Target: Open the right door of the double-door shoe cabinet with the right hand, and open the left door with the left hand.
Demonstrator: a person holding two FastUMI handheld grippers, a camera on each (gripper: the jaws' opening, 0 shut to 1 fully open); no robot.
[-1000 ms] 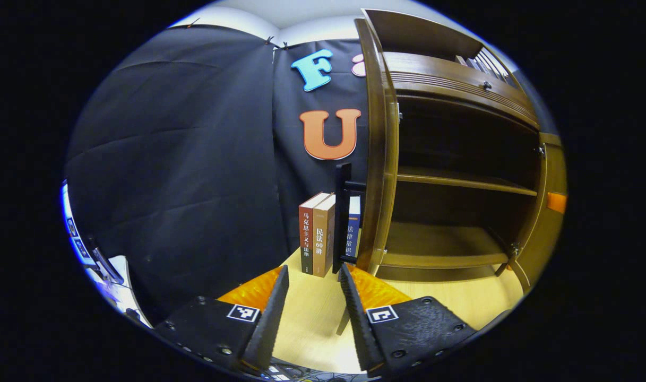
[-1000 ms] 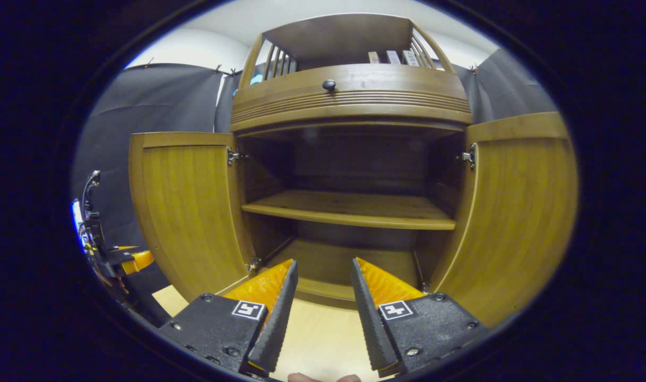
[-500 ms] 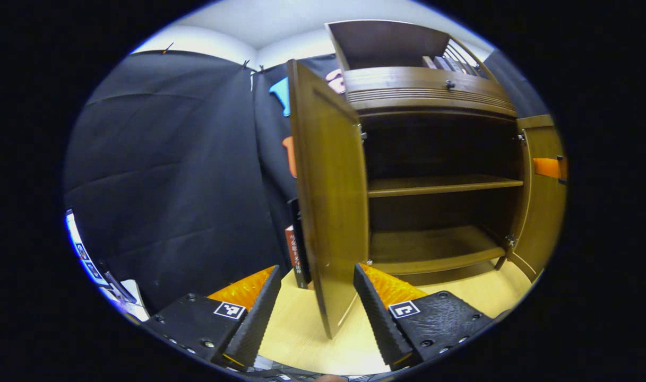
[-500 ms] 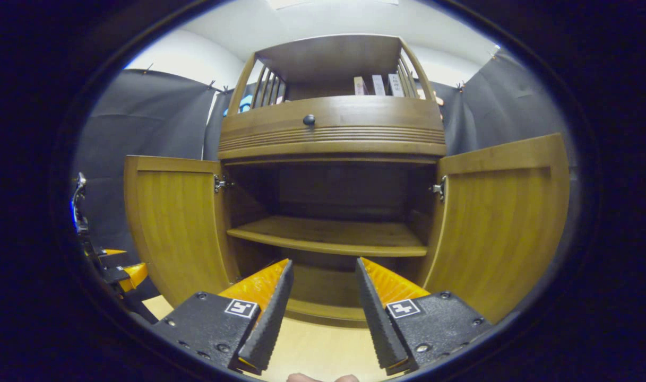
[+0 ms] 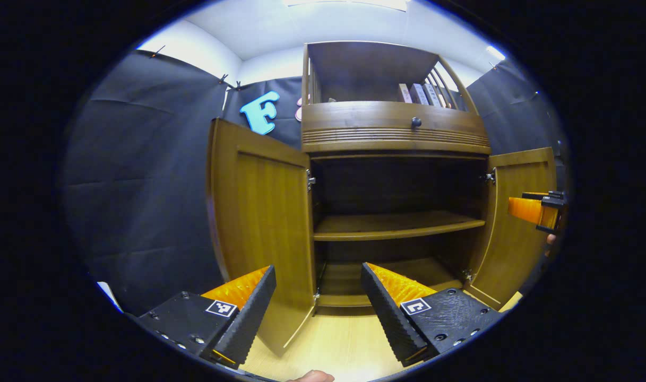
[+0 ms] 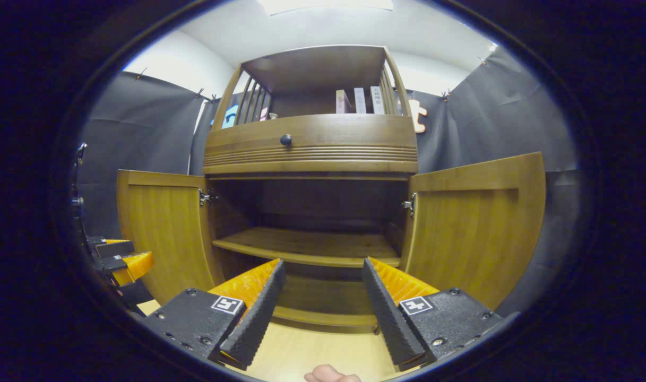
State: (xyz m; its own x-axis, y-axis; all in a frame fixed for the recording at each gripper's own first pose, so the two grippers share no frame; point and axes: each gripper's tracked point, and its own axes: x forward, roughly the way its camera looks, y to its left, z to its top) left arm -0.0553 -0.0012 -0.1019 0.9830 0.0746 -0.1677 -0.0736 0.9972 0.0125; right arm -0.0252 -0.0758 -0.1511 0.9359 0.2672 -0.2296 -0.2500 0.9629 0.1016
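I hold my left gripper [image 5: 318, 307] in front of the shoe cabinet [image 5: 392, 132], its fingers spread wide with nothing between them. The left door [image 5: 264, 223] stands swung out from the cabinet, and its lower free corner hangs just beyond the gap between my left fingers, apart from both. My right gripper [image 6: 323, 313] points straight at the cabinet's open middle, its fingers equally parted and empty. Seen from there, the left door [image 6: 163, 228] opens off the cabinet's left side and the right door [image 6: 476, 223] off its right side, both well clear of my fingers.

From the left gripper view, my right gripper [image 5: 535, 209] shows at the far edge, in front of the right door [image 5: 519, 212].

Counting on the cabinet: two doors, both open; one inner shelf [image 6: 307, 246] across the middle with the floor board beneath it; one drawer front carrying one round knob [image 6: 286, 140]; and, in the open top compartment, three books [image 6: 360, 101] standing upright at its right end. The cabinet stands on a light wooden surface [image 6: 296, 353].
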